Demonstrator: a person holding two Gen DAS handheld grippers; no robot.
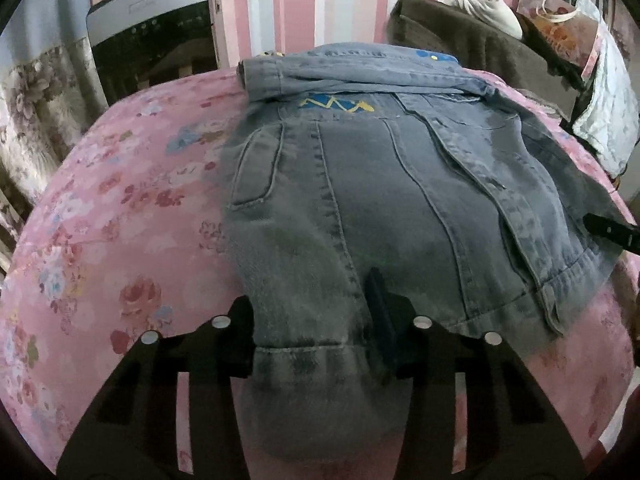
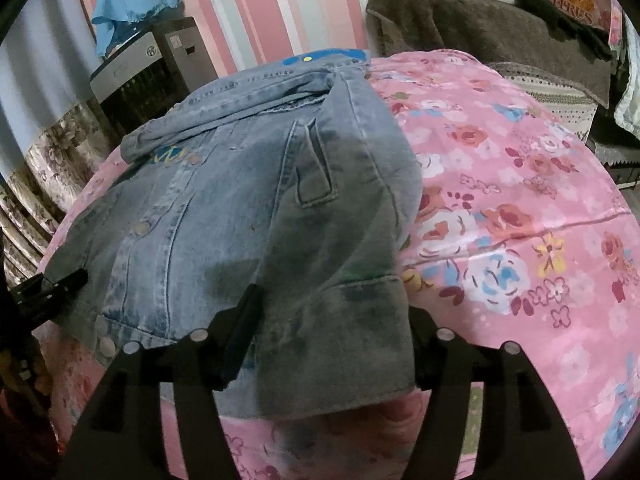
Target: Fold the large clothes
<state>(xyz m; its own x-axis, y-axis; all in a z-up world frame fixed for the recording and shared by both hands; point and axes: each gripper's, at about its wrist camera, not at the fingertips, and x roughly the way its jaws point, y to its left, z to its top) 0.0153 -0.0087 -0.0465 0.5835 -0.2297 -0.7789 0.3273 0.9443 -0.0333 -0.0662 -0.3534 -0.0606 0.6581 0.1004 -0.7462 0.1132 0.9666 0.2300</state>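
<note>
A blue-grey denim jacket (image 1: 360, 184) lies on a pink floral bedspread (image 1: 120, 220), its sleeves folded across the top. My left gripper (image 1: 312, 320) is open, its fingers straddling the jacket's bottom hem at the left corner. In the right wrist view the same jacket (image 2: 240, 200) lies ahead, and my right gripper (image 2: 332, 332) is open with its fingers either side of the hem's right corner. The right gripper's finger shows as a black tip at the jacket's far edge in the left view (image 1: 608, 232); the left one shows in the right view (image 2: 48, 284).
The bed (image 2: 520, 220) stretches right and left of the jacket. A brown blanket (image 2: 480, 28) and bags lie at the back right. A grey appliance (image 1: 152, 32) stands by the striped wall behind; floral curtains (image 1: 32, 120) hang at left.
</note>
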